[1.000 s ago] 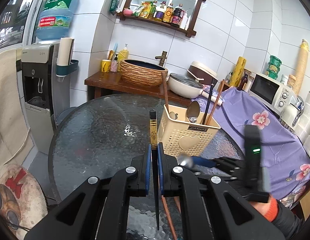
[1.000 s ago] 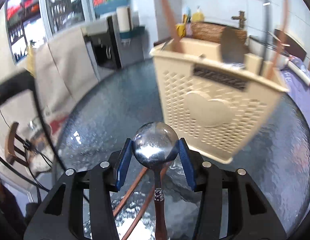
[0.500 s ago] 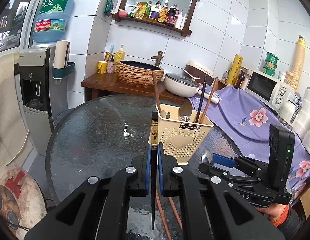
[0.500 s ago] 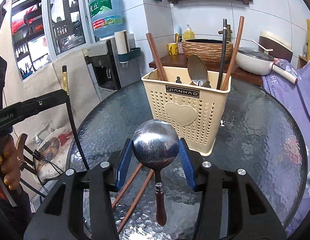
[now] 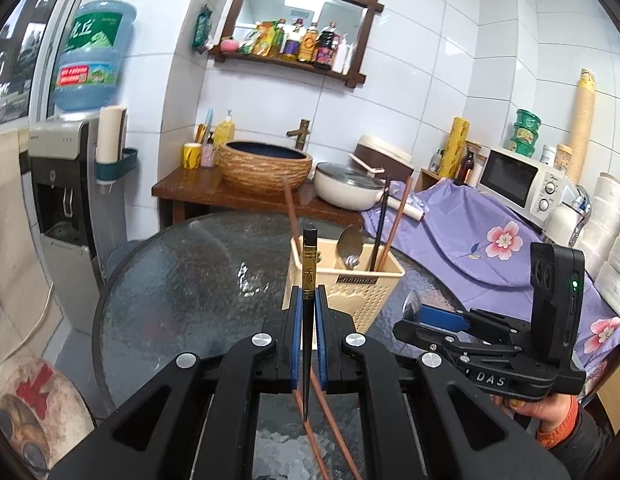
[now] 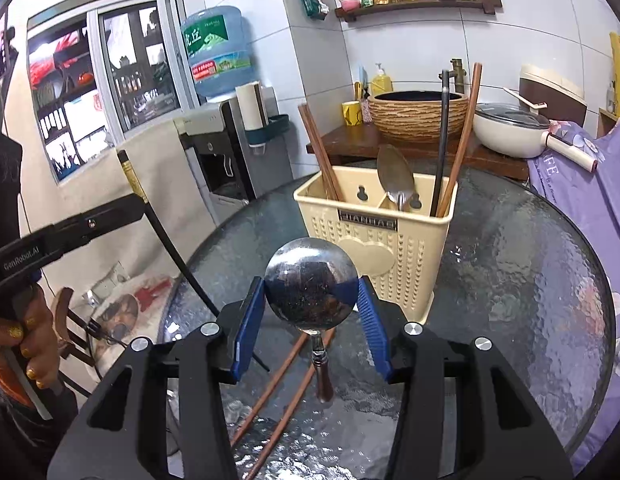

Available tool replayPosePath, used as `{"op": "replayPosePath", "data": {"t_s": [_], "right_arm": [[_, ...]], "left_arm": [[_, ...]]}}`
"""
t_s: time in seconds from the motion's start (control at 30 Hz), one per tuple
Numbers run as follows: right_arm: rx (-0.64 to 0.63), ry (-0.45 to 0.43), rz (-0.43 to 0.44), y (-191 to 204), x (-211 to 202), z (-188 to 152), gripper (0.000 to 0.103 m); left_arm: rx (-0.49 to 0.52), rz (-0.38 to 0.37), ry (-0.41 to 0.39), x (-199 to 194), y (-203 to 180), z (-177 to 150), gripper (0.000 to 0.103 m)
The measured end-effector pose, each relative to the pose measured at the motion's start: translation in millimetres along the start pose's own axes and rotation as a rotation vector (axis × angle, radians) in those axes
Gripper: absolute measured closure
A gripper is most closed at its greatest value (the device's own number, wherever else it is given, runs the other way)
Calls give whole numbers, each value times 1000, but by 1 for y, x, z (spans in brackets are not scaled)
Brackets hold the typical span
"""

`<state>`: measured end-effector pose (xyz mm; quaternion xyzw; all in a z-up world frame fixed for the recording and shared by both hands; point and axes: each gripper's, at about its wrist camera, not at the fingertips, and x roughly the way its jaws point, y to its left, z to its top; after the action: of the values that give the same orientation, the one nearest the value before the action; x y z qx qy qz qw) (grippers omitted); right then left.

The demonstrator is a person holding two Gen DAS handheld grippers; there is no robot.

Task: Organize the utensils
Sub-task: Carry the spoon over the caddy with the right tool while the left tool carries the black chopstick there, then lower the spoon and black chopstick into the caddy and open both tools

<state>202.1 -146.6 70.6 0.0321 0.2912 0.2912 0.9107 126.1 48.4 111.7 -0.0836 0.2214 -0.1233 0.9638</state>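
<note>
Table point(image 6: 530, 280): round, glass-topped, carries the basket.
Basket point(image 6: 374, 240): upright on table; holds chopsticks and a spoon.
Left tool point(image 5: 306, 312): clamped on black chopstick point(image 5: 309, 280), near basket's left side.
Right tool point(image 6: 312, 312): pads gripping spoon point(image 6: 312, 288) bowl, before basket.
Brown chopsticks point(image 6: 282, 392): flat on table, before basket.

My left wrist view looks along its jaws across the bench point(image 5: 182, 280) toward the basket point(image 5: 350, 284); my right wrist view faces that basket point(image 6: 374, 236) closer, from the other side.
</note>
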Motion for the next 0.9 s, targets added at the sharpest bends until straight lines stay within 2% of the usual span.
{"op": "replayPosePath", "data": {"t_s": [0.2, 0.37, 0.57, 0.7, 0.9], "right_arm": [[-6, -27, 13, 2, -15, 39, 56], [-10, -86, -1, 2, -32, 85, 56], [-11, -169, -66, -4, -46, 140, 56], [2, -188, -121, -16, -36, 161, 56], [25, -150, -169, -37, 0, 138, 56]], "left_arm": [[66, -42, -30, -2, -19, 37, 97], [101, -56, -77, 2, -35, 88, 97], [108, -14, -147, 16, -52, 148, 97], [99, 12, -132, 43, -57, 158, 97], [64, 52, -52, 96, -46, 132, 97]]}}
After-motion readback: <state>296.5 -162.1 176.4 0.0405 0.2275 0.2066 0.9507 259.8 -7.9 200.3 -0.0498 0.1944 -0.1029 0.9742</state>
